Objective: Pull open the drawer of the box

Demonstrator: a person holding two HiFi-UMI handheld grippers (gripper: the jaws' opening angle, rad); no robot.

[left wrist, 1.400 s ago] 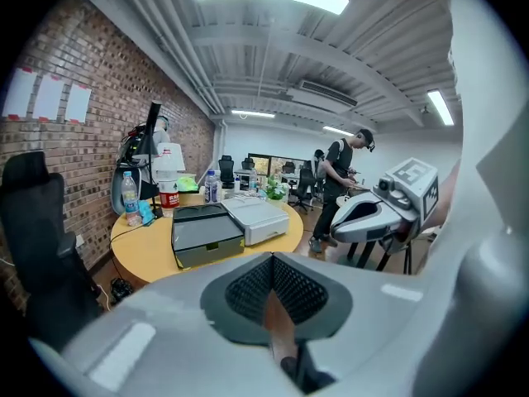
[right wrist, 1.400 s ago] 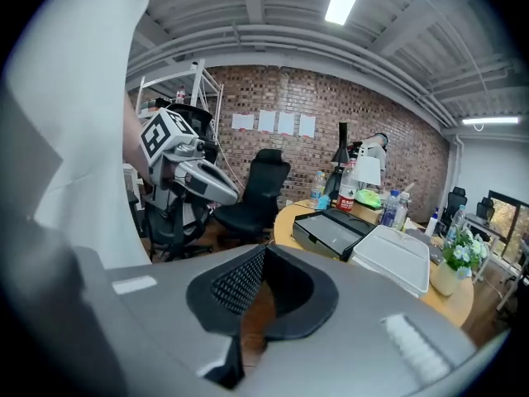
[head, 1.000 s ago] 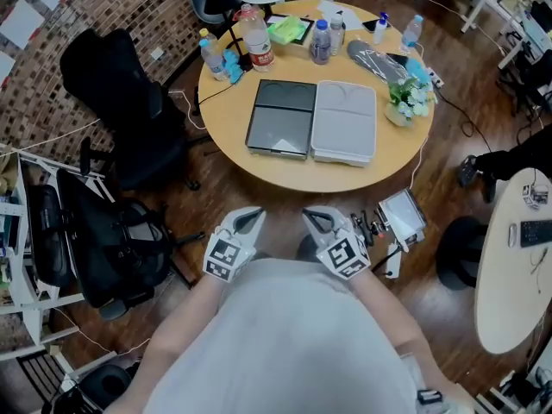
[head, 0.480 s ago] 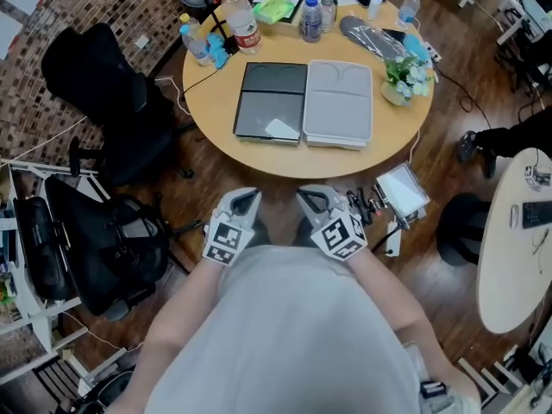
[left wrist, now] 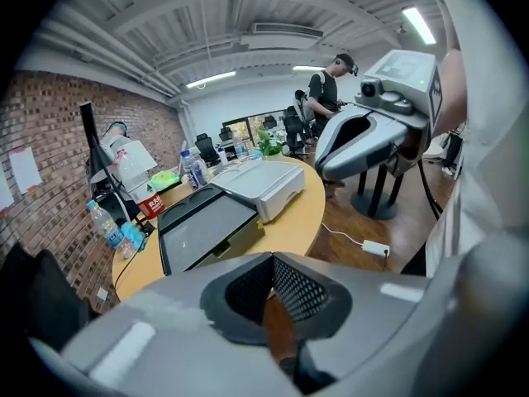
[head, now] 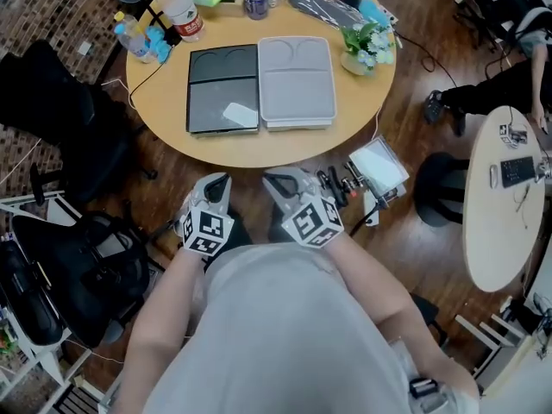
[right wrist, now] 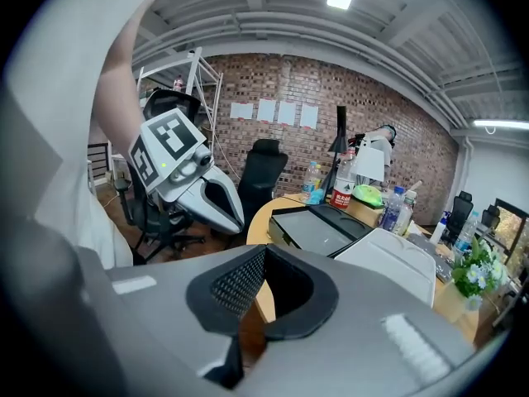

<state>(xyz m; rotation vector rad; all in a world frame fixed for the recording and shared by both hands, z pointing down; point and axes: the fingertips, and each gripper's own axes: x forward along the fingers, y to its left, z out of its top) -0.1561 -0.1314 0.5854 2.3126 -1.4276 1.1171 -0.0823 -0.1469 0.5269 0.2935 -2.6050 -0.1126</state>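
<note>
The grey left gripper (head: 221, 183) and grey right gripper (head: 276, 183) hover side by side just short of the round wooden table (head: 285, 149), each with jaws pressed together and empty. Farther off on the table lies the dark grey flat box (head: 222, 89), touching a white box (head: 296, 80) on its right.

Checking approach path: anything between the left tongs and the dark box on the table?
Nothing in the way. Head view shows only bare tabletop between the left tongs and the dark box; the left gripper view agrees.
</note>
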